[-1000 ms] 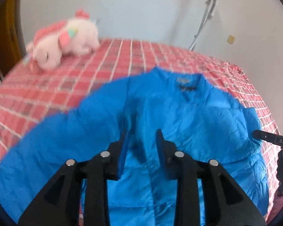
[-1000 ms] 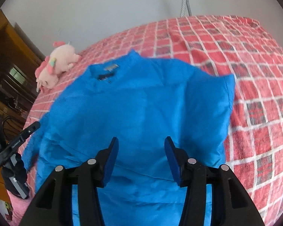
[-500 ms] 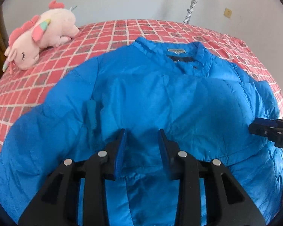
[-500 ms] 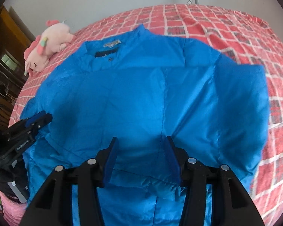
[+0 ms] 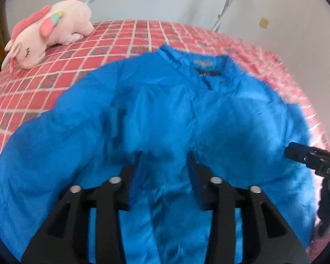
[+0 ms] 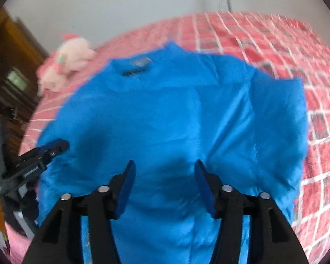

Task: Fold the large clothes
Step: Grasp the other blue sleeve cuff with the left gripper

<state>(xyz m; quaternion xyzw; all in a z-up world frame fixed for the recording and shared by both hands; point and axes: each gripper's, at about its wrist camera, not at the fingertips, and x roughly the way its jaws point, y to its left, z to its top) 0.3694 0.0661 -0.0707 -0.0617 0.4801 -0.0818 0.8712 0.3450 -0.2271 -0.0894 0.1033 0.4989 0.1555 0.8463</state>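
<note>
A bright blue padded jacket [image 5: 165,114] [image 6: 165,114] lies spread front-up on the bed, collar and label toward the far side. My left gripper [image 5: 164,156] hovers over the jacket's lower middle, its jaws opening, nothing pinched between them. My right gripper [image 6: 164,165] hangs over the same lower part, jaws opening too, only fabric below. The right gripper's tip [image 5: 305,158] shows at the right edge of the left wrist view. In the right wrist view the left gripper's tip [image 6: 46,149] shows at the left edge, over the jacket's left side.
The bed has a red checked cover [image 5: 55,70] [image 6: 297,55]. A pink plush unicorn [image 5: 48,35] [image 6: 66,63] lies at its far left corner. A white wall stands behind, a metal stand [image 5: 226,8] leans against it, and dark wooden furniture [image 6: 8,83] is left of the bed.
Both grippers' jaws have spread wider. The left gripper has sunk closer to the jacket. The jacket has settled flat on the bed.
</note>
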